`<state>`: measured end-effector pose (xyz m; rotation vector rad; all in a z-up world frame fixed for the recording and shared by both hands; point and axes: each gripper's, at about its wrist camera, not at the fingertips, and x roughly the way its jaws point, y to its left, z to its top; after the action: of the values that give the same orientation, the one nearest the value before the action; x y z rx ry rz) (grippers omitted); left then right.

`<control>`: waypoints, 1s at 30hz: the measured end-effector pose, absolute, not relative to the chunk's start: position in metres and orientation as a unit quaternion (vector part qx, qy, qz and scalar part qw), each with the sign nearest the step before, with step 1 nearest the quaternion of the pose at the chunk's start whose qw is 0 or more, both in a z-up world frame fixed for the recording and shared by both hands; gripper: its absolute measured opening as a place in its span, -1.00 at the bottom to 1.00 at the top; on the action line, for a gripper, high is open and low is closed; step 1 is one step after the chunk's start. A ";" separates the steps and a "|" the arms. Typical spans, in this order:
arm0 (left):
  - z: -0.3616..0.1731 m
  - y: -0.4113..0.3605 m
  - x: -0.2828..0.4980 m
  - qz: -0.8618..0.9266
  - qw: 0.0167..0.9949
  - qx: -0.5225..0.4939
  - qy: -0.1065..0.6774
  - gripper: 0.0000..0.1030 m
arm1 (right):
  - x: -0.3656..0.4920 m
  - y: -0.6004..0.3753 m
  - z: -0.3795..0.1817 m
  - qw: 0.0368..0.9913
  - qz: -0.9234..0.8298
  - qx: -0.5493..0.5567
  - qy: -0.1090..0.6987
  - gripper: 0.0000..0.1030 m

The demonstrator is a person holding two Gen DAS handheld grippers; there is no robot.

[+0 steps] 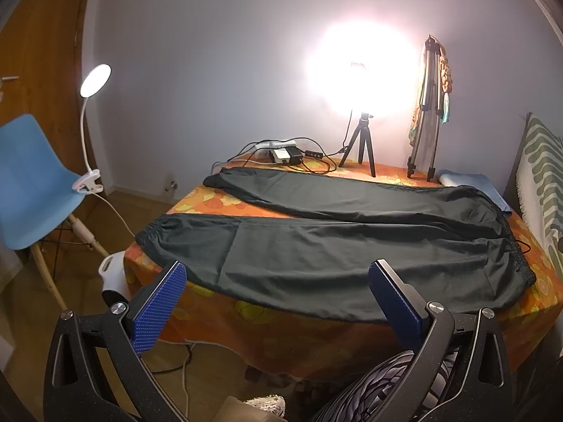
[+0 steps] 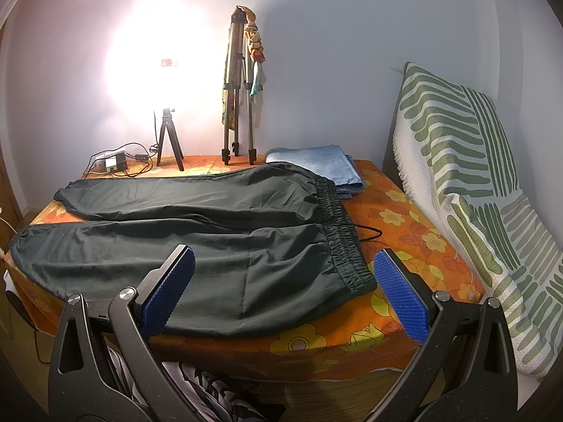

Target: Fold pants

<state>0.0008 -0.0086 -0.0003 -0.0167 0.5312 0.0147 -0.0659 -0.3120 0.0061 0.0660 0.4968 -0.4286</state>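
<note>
Dark green pants [image 1: 334, 239] lie flat on the table with the orange flowered cloth [image 1: 267, 330], legs spread apart to the left, elastic waistband [image 1: 517, 256] at the right. They also show in the right wrist view [image 2: 197, 242], waistband [image 2: 343, 246] near the middle. My left gripper [image 1: 278, 302] is open and empty, held before the table's front edge, in front of the near leg. My right gripper [image 2: 285, 292] is open and empty, just before the near waistband corner.
A bright lamp on a small tripod [image 1: 362, 140], a power strip with cables [image 1: 281, 151] and a tall folded tripod [image 1: 427, 112] stand at the table's back. Folded blue cloth [image 2: 316, 165] lies behind the waistband. A striped cushion [image 2: 475, 176] is at right, a blue chair [image 1: 28, 183] at left.
</note>
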 end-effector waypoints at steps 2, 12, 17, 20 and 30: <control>0.000 -0.009 0.001 0.007 0.965 -0.008 0.262 1.00 | -0.066 -0.312 0.006 0.946 -0.210 0.033 0.244 1.00; 0.000 -0.009 0.002 0.007 0.965 -0.009 0.263 1.00 | -0.066 -0.313 0.007 0.946 -0.210 0.033 0.244 1.00; 0.000 -0.009 0.002 0.007 0.965 -0.008 0.263 1.00 | -0.065 -0.313 0.007 0.946 -0.210 0.032 0.244 1.00; 0.000 -0.010 0.002 0.006 0.965 -0.006 0.262 1.00 | -0.065 -0.313 0.008 0.946 -0.209 0.033 0.244 1.00; 0.001 0.002 0.007 0.015 0.965 0.000 0.263 1.00 | -0.065 -0.321 0.001 0.952 -0.185 0.024 0.242 1.00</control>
<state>0.0073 0.0020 0.0010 -0.0006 0.5324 0.0295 -0.0652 -0.3210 0.0008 0.0485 0.4910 -0.3756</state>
